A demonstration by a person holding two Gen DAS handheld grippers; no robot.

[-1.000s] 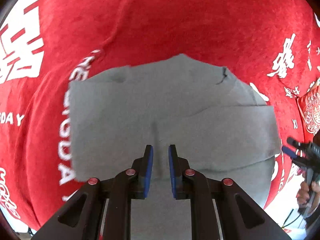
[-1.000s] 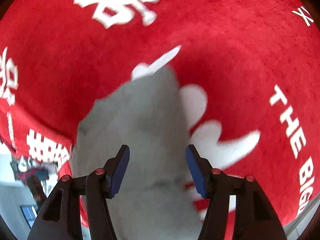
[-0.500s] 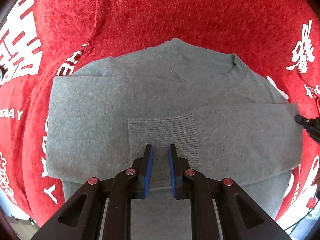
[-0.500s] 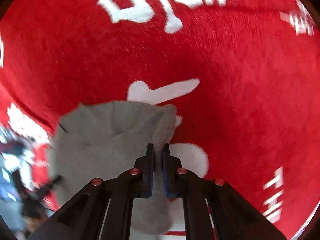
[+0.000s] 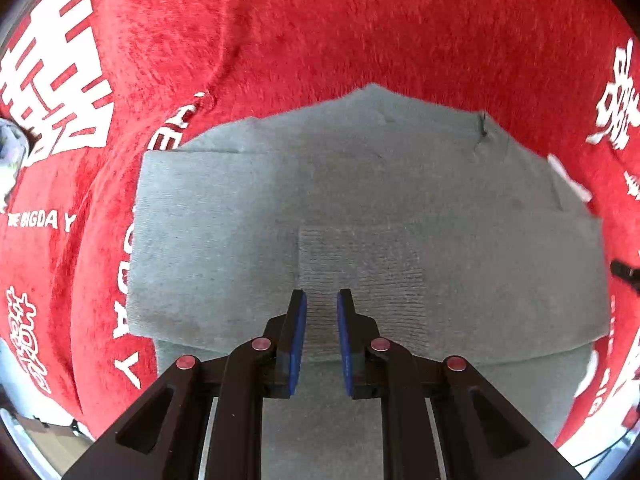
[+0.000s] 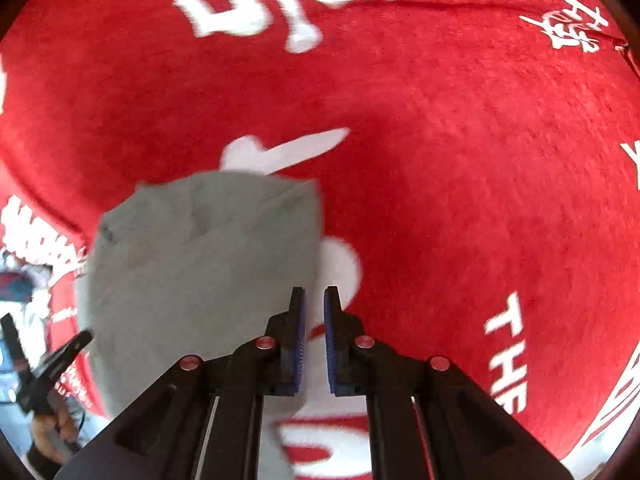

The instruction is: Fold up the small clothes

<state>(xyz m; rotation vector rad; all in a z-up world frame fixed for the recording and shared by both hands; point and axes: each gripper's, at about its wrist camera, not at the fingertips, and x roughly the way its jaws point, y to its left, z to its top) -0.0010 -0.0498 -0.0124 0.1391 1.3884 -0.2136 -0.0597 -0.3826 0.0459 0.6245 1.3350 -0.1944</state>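
Observation:
A small grey knit sweater lies flat on the red cloth, both sleeves folded across its body, a ribbed cuff in the middle. My left gripper hovers over the cuff, its jaws nearly closed with a narrow gap and nothing between them. In the right wrist view the sweater lies to the left. My right gripper is beside the sweater's right edge, over the cloth, its jaws nearly closed and empty. The left gripper's fingertips show at the far left.
A red plush cloth with white characters and lettering covers the whole surface. Its edge and some floor show at the lower left of the right wrist view. The right gripper's tip shows at the right edge of the left wrist view.
My right gripper shut from wide open, then parted slightly and moved off the sweater's right edge. The left gripper dipped close to the sweater, then backed off a little.

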